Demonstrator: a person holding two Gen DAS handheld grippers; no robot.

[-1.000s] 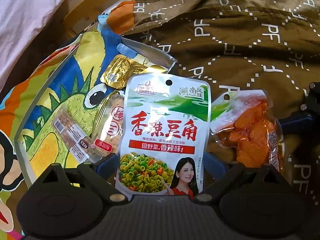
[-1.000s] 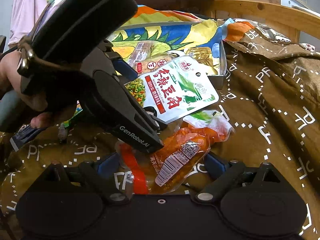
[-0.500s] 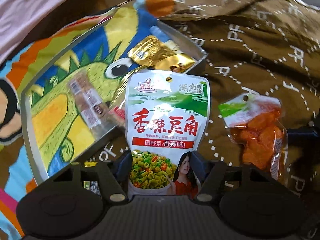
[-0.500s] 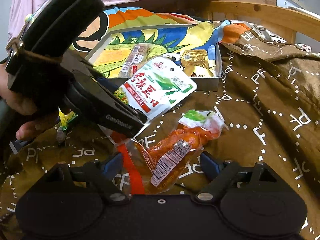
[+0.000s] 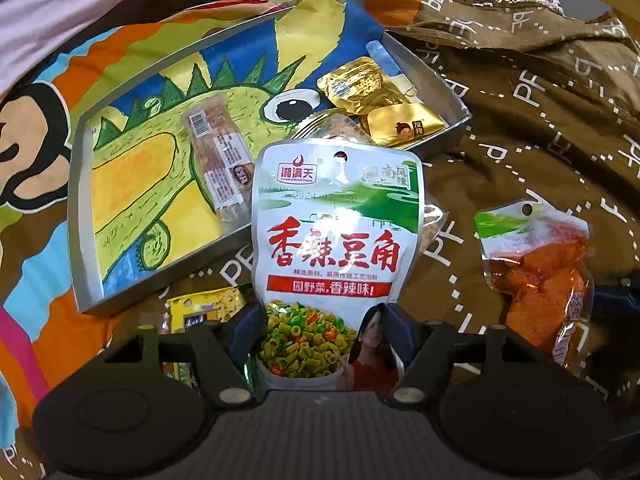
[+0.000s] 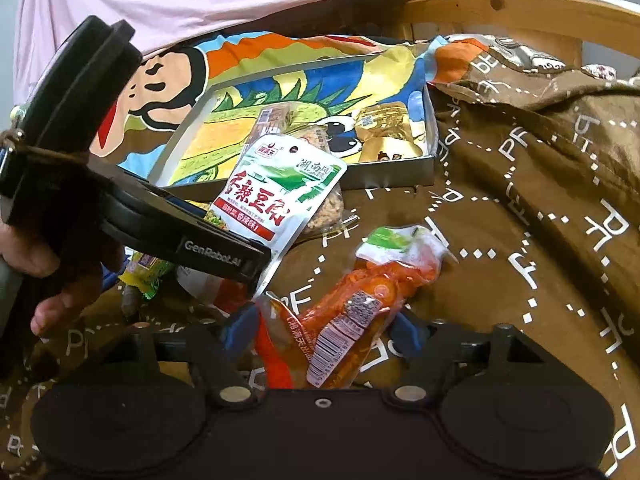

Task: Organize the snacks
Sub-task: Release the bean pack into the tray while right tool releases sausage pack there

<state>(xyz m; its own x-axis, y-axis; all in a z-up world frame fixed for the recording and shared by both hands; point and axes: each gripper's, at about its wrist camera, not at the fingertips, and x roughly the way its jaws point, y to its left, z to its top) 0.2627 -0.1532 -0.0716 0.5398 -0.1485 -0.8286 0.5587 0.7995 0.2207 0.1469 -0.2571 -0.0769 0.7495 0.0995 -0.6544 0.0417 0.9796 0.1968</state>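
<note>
My left gripper (image 5: 324,320) is shut on a white-and-green bean snack pouch (image 5: 336,236) and holds it up above the brown cloth, in front of a shallow grey tray (image 5: 80,216) with a dinosaur picture. The tray holds a long bar packet (image 5: 220,164) and gold packets (image 5: 372,96). My right gripper (image 6: 324,328) is shut on an orange snack packet (image 6: 360,304), also seen in the left wrist view (image 5: 540,280). The left gripper and its pouch (image 6: 276,196) show in the right wrist view.
A brown patterned cloth (image 6: 540,240) covers the surface. A clear packet of brown crumbs (image 6: 326,212) lies by the tray's front wall (image 6: 388,172). Yellow-green packets (image 6: 144,272) lie at lower left. A wooden rail (image 6: 520,12) runs along the back.
My left gripper has closed on the bean pouch and pulled it back and up from the tray. My right gripper has closed on the orange packet and lifted it slightly.
</note>
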